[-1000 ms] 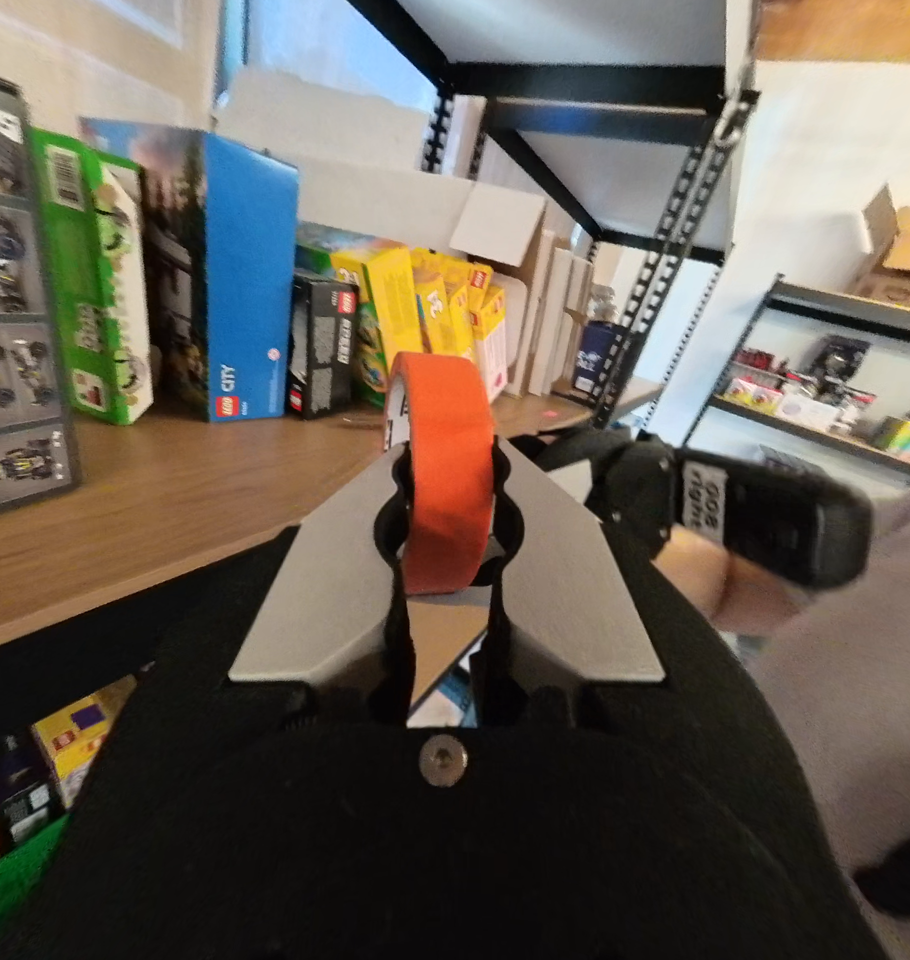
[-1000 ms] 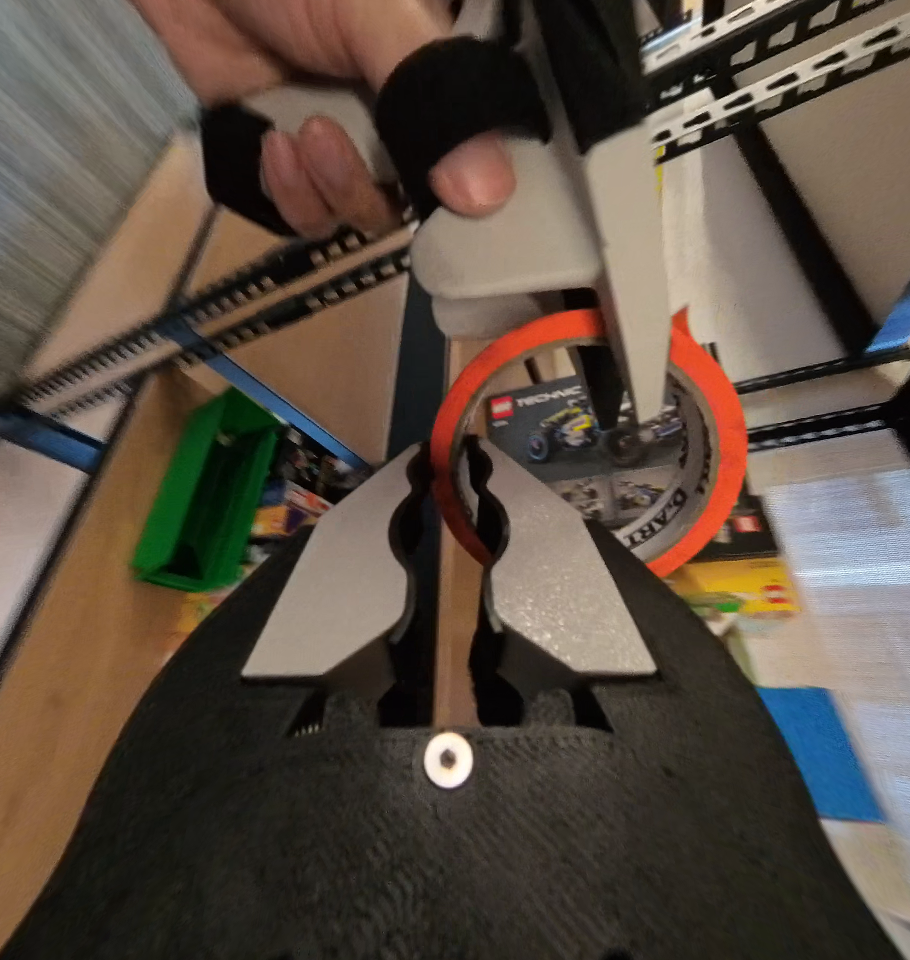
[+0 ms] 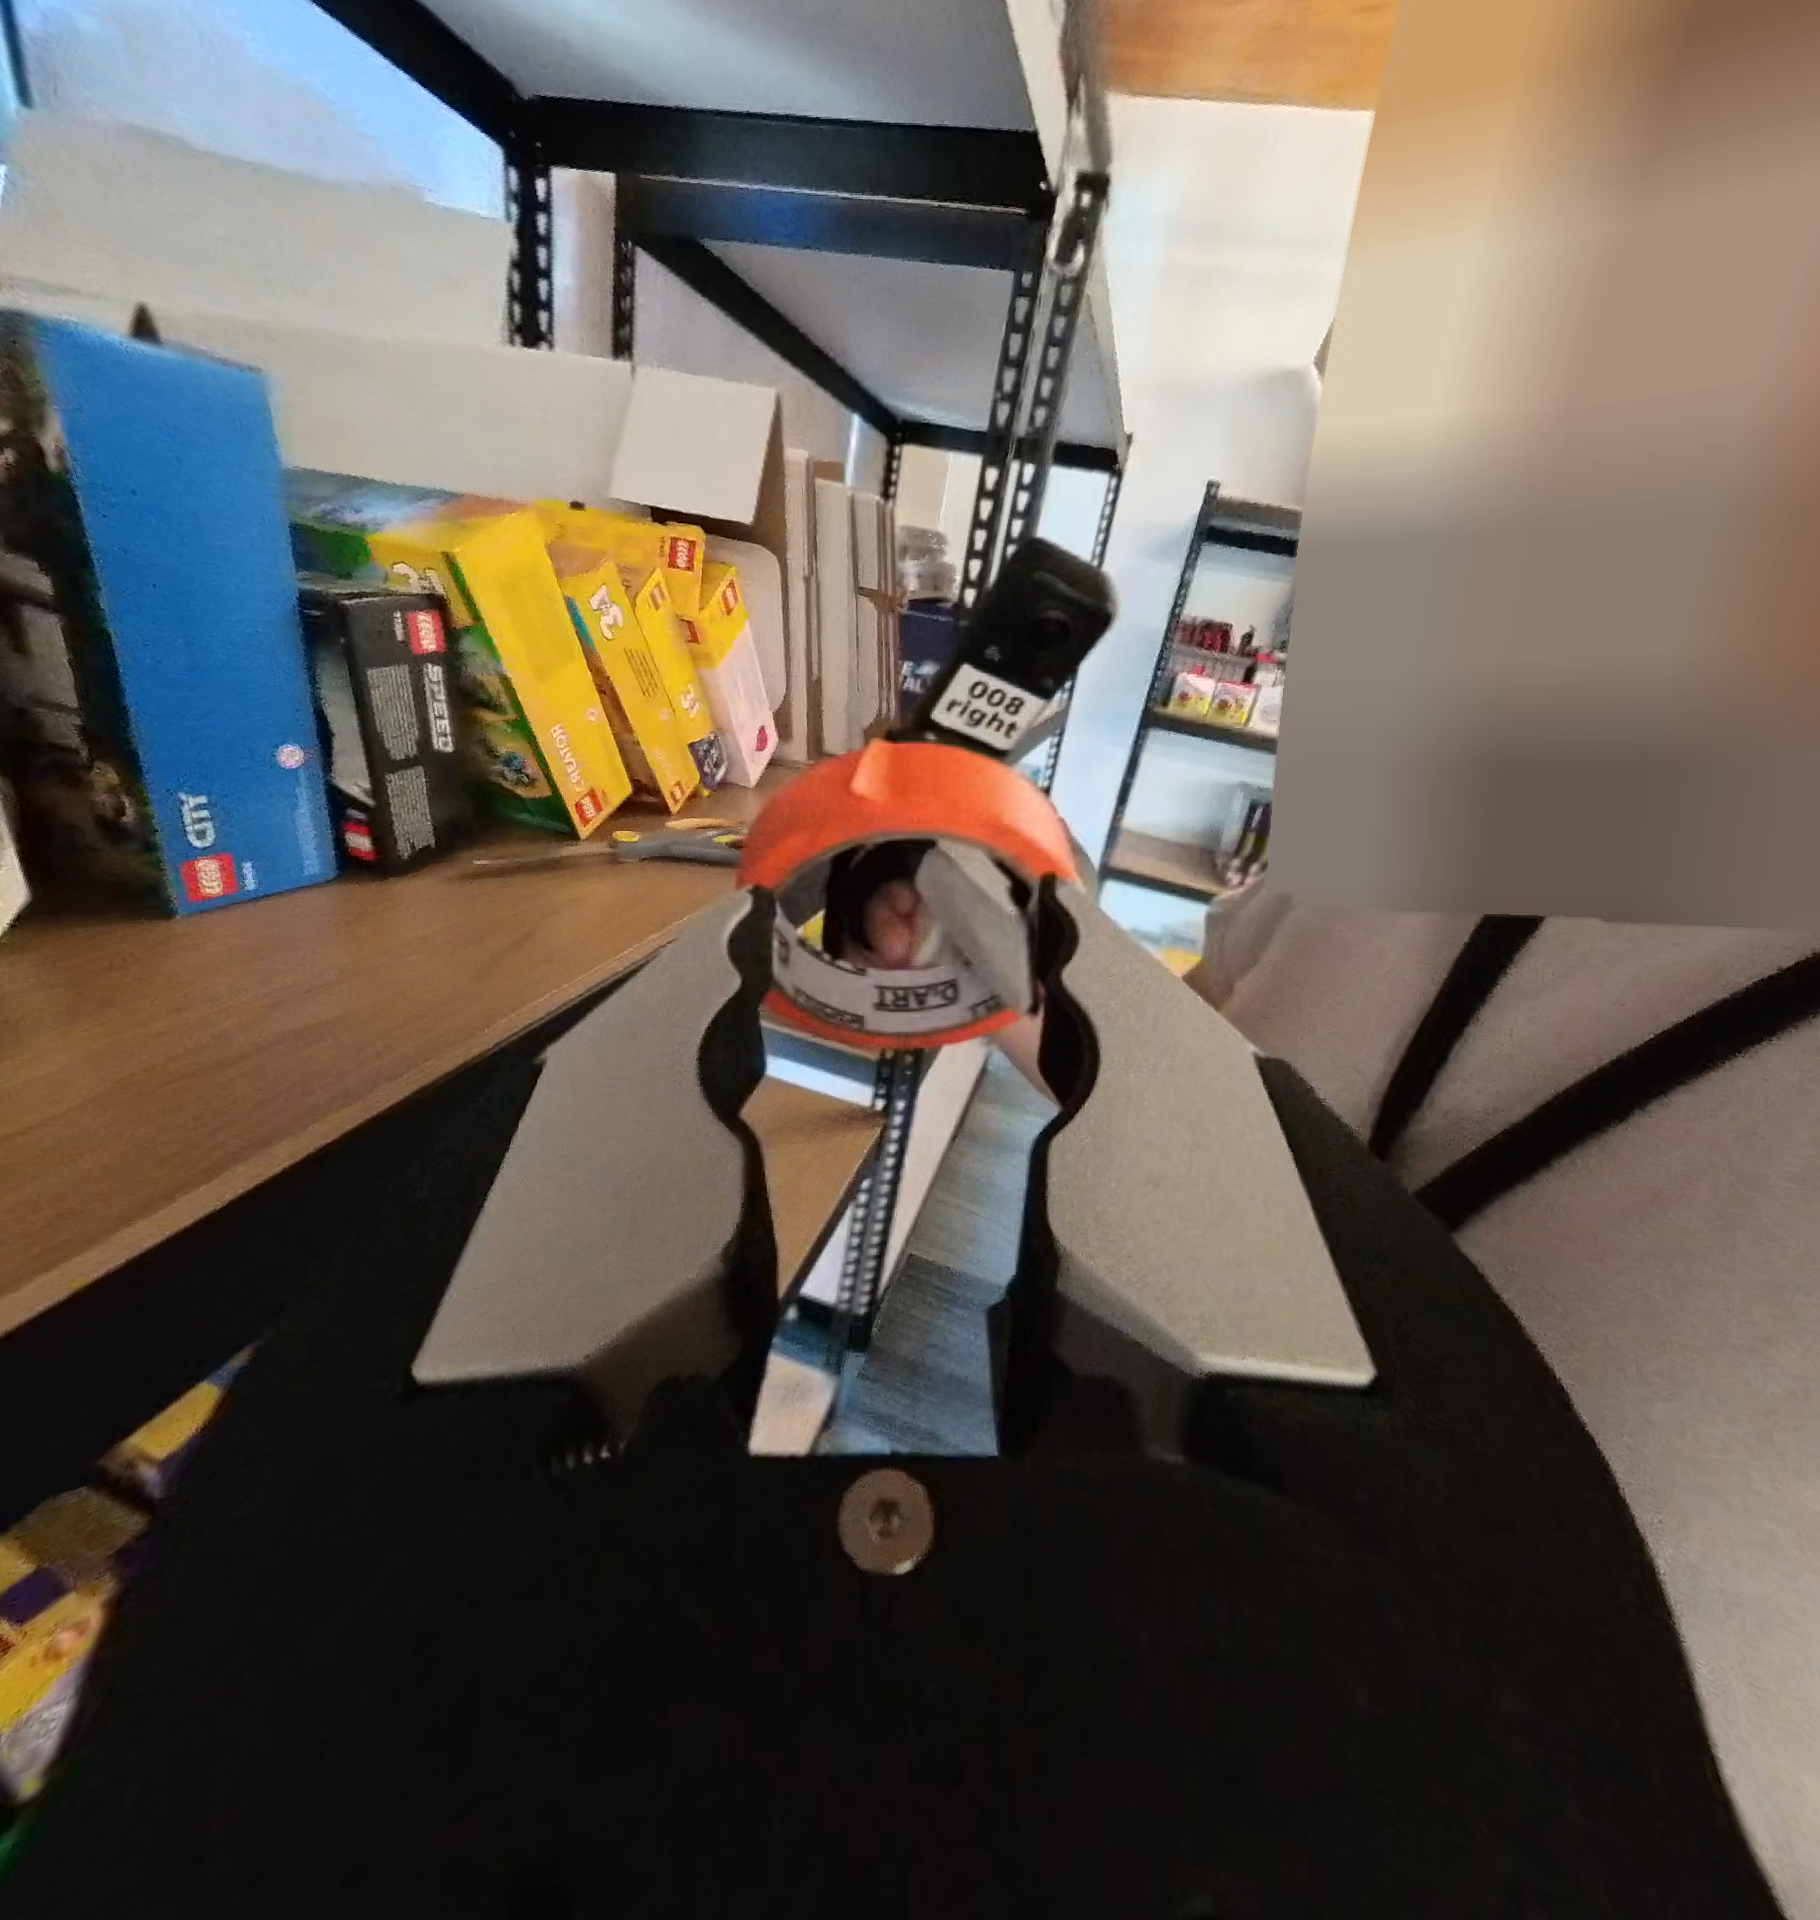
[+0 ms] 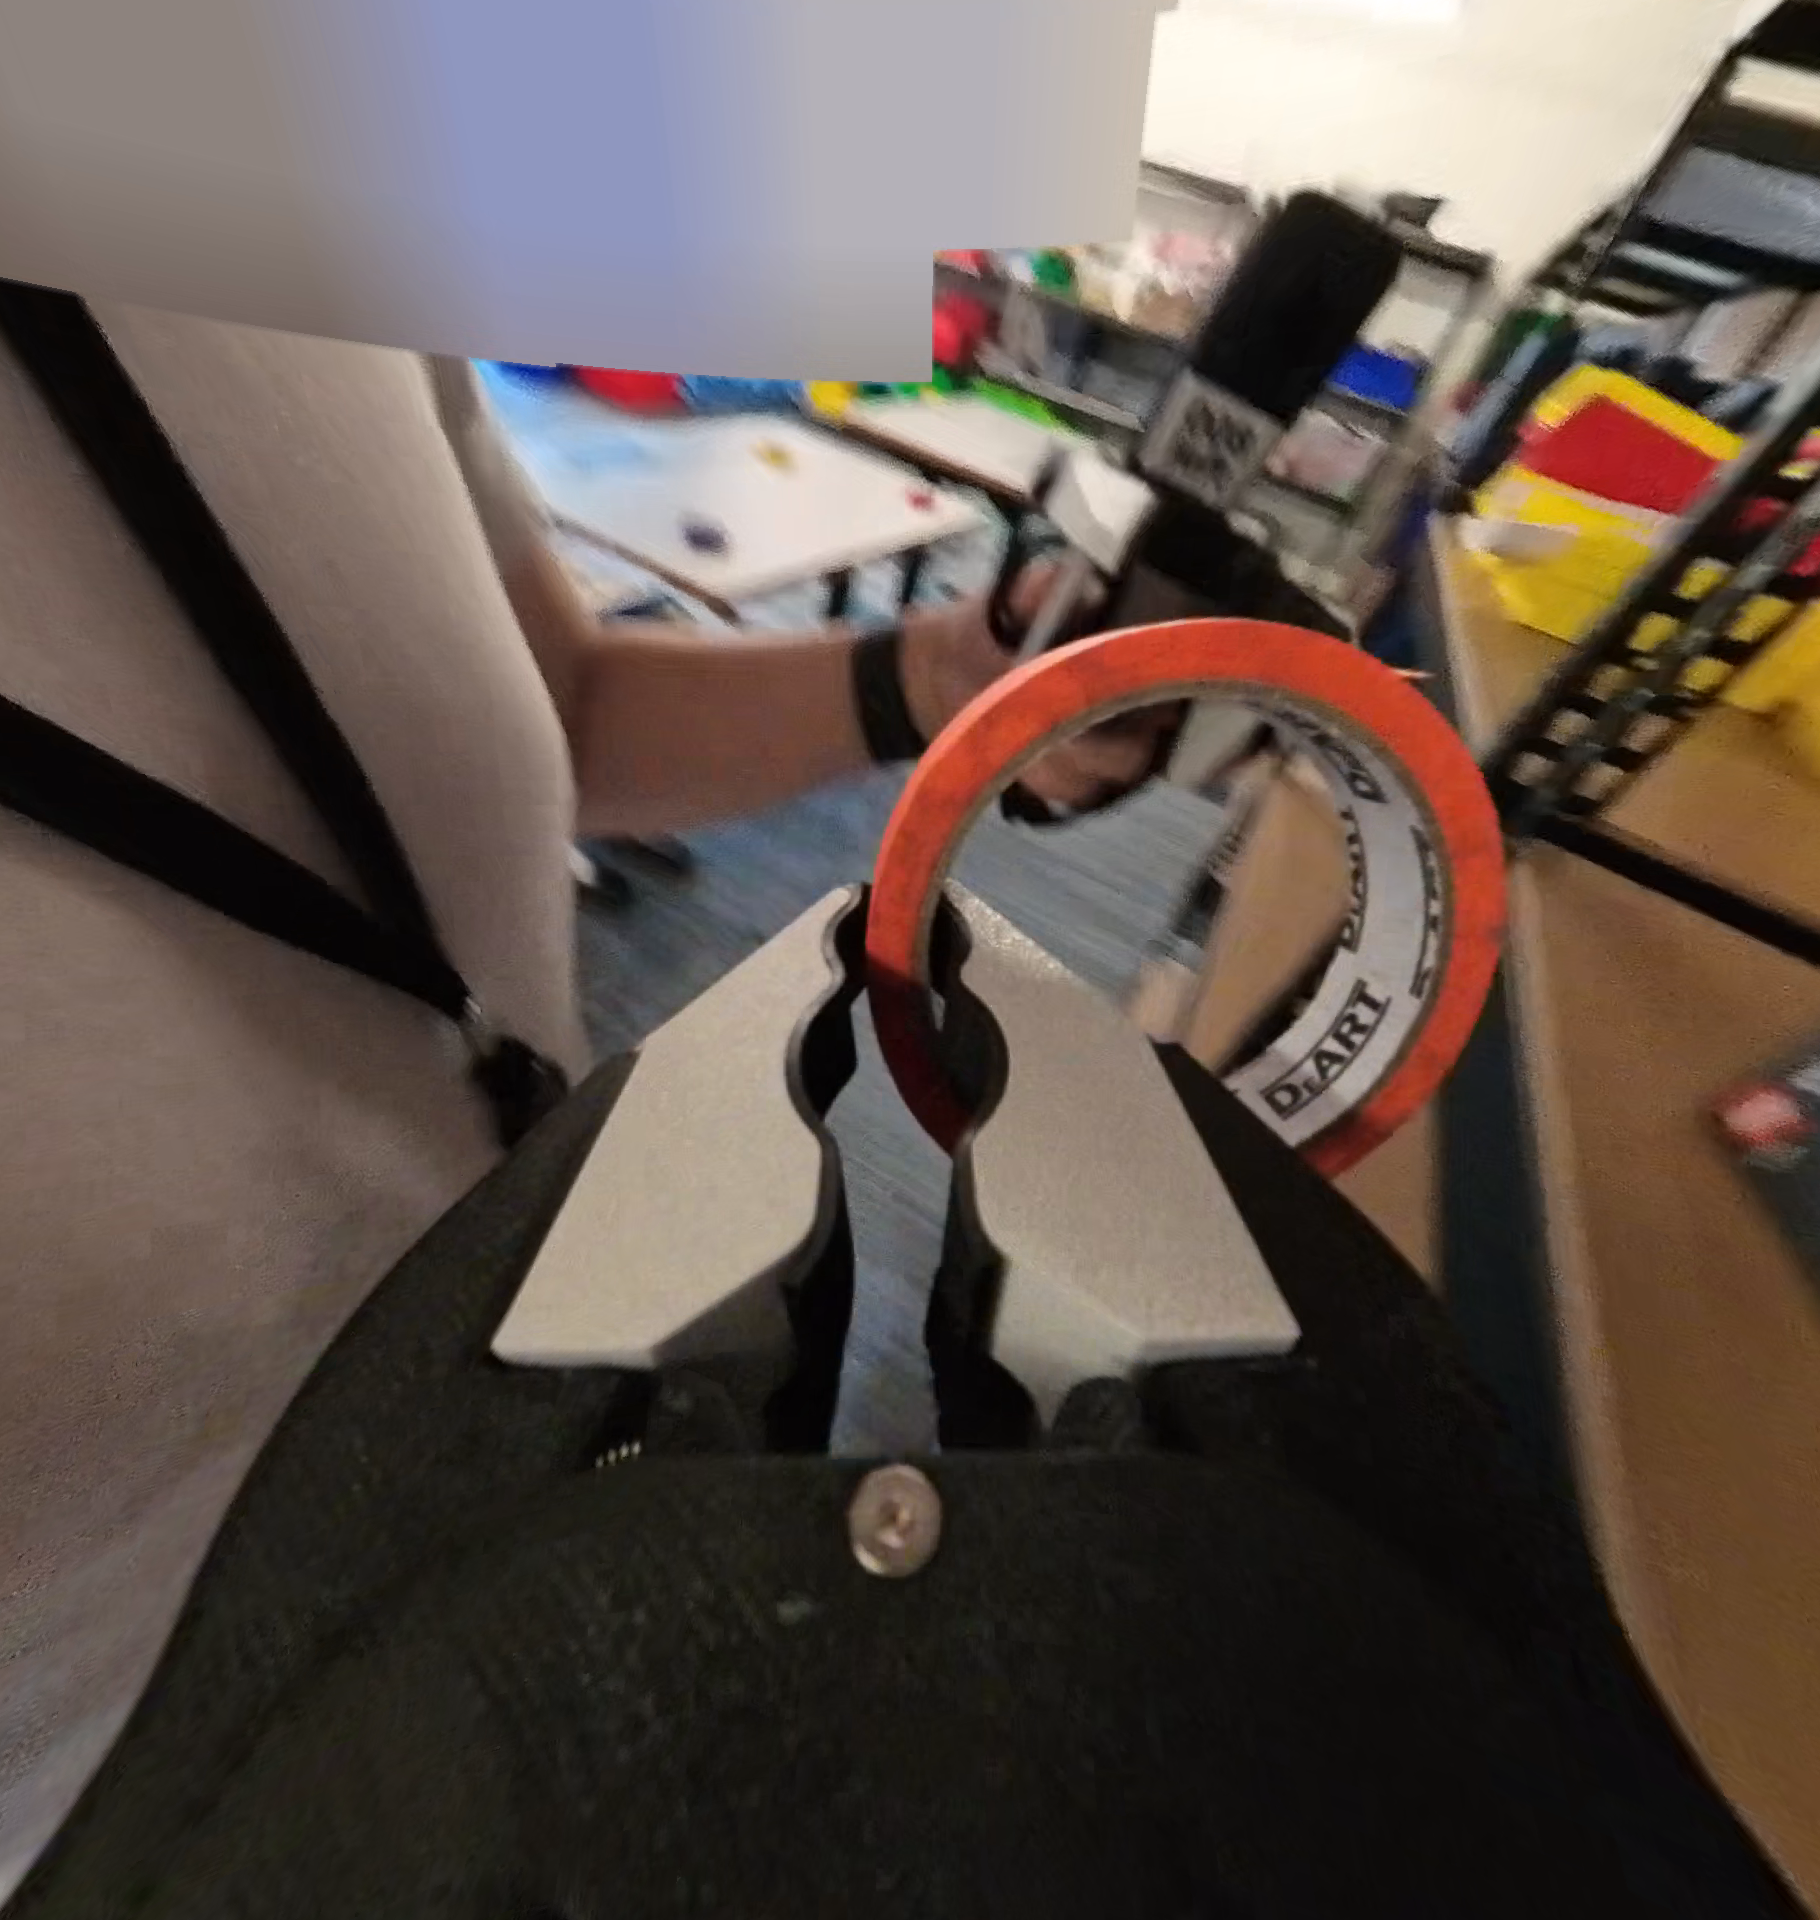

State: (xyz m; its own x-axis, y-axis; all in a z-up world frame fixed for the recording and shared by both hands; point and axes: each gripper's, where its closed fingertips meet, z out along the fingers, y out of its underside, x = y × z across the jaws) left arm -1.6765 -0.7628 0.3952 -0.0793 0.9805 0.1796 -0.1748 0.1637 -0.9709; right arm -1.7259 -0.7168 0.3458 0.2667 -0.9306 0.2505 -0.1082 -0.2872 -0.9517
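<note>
- Right wrist view: the right gripper [image 4: 901, 951] has its silver fingers [image 4: 698, 1174] nearly closed, pinching the edge of an orange masking tape roll [image 4: 1186, 894] between the tips; the roll stands on edge in the air, its white printed core facing the camera.
- Behind the roll, a hand [image 4: 1072, 748] holds the left gripper's black body [image 4: 1290, 343]; no part of that gripper visibly touches the tape here.
- Left wrist view: the left gripper [image 3: 901, 925] has its fingers [image 3: 615, 1174] spread wide, the tape roll [image 3: 906, 810] just past the tips, apparently not gripped by them.
- One silver finger [image 3: 973, 914] of the right gripper passes through the roll's hole.
- Wooden shelf [image 3: 262, 1018] on the left carries a blue toy box [image 3: 194, 623], yellow boxes [image 3: 542, 675] and scissors [image 3: 667, 847].
- Person's grey garment [image 3: 1612, 1247] with black straps fills the right side.
</note>
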